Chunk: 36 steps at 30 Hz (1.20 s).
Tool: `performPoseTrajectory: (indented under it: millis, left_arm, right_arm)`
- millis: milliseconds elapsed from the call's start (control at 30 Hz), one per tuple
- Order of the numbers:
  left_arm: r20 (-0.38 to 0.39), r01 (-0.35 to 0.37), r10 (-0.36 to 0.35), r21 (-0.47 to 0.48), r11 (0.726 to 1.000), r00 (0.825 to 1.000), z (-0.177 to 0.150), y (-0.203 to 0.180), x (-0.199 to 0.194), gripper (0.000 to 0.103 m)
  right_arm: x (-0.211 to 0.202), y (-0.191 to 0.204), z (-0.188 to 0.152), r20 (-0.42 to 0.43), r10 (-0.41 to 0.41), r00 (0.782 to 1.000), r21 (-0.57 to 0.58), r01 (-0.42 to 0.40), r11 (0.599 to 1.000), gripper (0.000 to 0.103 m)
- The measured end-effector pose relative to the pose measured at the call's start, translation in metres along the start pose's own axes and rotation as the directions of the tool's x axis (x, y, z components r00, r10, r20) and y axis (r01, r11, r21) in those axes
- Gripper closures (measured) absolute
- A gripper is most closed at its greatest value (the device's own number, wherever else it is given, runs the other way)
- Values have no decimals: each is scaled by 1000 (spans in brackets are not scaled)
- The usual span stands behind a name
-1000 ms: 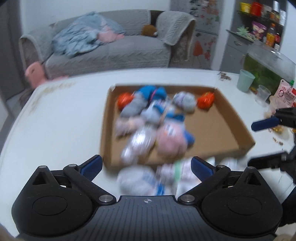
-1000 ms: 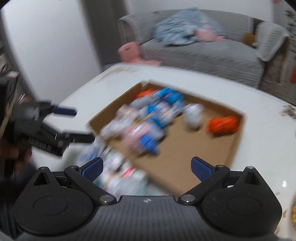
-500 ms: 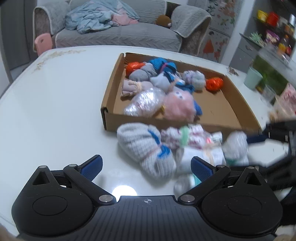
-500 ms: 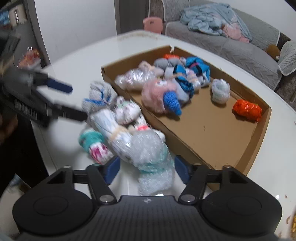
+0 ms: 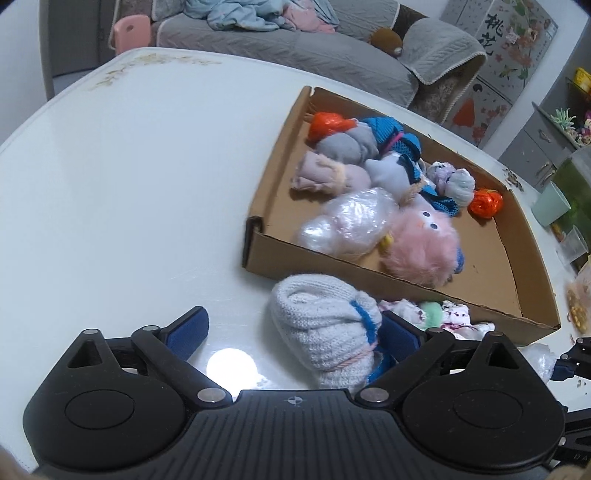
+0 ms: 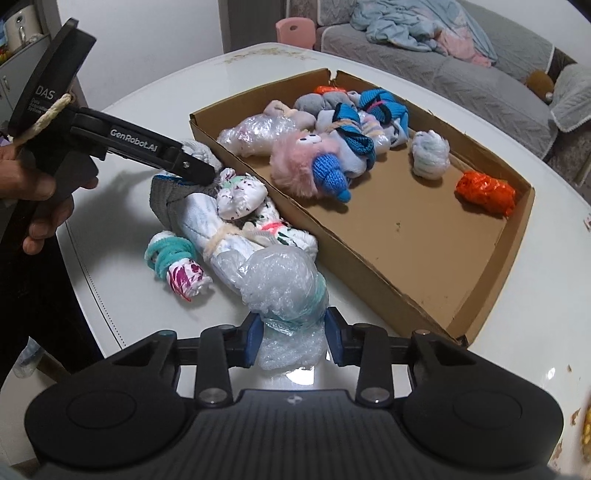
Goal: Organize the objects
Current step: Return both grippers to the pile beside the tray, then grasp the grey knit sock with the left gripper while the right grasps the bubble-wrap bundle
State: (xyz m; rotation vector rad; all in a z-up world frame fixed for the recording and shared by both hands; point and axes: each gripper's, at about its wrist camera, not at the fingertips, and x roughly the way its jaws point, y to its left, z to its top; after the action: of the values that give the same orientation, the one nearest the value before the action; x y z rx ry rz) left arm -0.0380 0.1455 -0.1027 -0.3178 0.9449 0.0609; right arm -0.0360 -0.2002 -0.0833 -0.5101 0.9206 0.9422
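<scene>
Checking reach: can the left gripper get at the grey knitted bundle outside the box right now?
Probably yes: the left gripper is open, and the grey knitted bundle lies between its fingers on the table, with nothing in the way.

A grey sofa [image 5: 295,48] is seen beyond the white table [image 5: 129,166], at twelve o'clock in the left wrist view. A crumpled pale blue blanket [image 5: 240,14] is spread over its seat, with a pink cloth [image 5: 310,20] just beside it at three o'clock. A brown plush toy [image 5: 386,38] is lodged against a grey quilted throw [image 5: 439,55] draped over the armrest. A pink chair back [image 5: 131,31] is seen at eleven o'clock, near the table's edge. A floral poster [image 5: 517,33] is hung at one o'clock. A pale green cup [image 5: 550,203] is stood on the table at three o'clock, with a clear plastic cup [image 5: 574,245] near it
</scene>
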Motion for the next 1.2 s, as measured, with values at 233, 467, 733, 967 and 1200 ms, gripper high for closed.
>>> performPoseTrajectory:
  millis: [233,467,733,967,1200]
  left_arm:
    - [9,-32,31,76,997,999,-3,4,-16,25]
    - [0,-38,38,66,997,999,-2,6,-9,23]
    - [16,-66,64,128,990,998,-2,-3,-2,21]
    - [29,-105,101,206,973,994,-7,-12,1,23]
    - [44,-121,114,262,957,993,-10,-19,1,42]
  right_arm:
    - [-1,3,-1,-33,16,999,5,-16,1000,70]
    - [2,4,4,-28,5,1000,1,-5,1000,70]
    - [8,1,7,-20,2,1000,9,-2,1000,67]
    - [12,0,11,-14,4,1000,16,-3,1000,67]
    - [11,-1,12,-16,1,1000,15,-1,1000,68]
